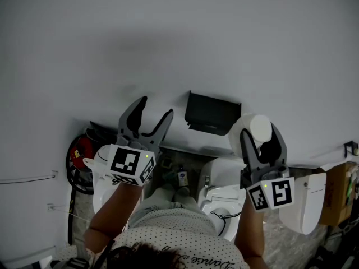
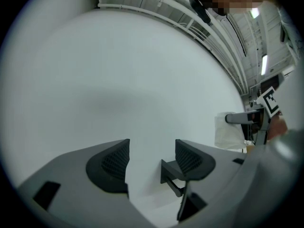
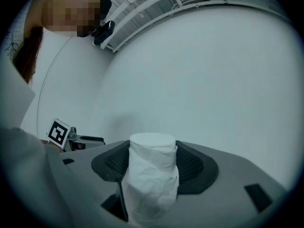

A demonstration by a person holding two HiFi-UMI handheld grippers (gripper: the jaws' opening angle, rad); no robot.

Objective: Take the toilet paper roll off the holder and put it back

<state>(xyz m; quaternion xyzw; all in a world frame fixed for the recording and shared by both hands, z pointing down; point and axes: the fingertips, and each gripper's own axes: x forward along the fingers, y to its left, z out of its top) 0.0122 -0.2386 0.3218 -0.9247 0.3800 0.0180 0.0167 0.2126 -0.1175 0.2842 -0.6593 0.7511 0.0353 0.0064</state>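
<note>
While the right gripper hugs the roll and the left gripper gapes empty, the roll likely goes back next onto the holder, mid-frame.

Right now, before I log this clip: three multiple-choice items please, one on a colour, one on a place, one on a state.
1. What colour is the holder? A. white B. red C. black
2. Where is the toilet paper roll? A. on the holder B. in the right tool C. out of sight
3. How is the left tool? A. open and empty B. shut on the roll C. shut on the holder
Answers: 1 C, it shows dark against the pale wall. 2 B, its pads press the roll's sides. 3 A, its jaws stand apart, gripping nothing.
</note>
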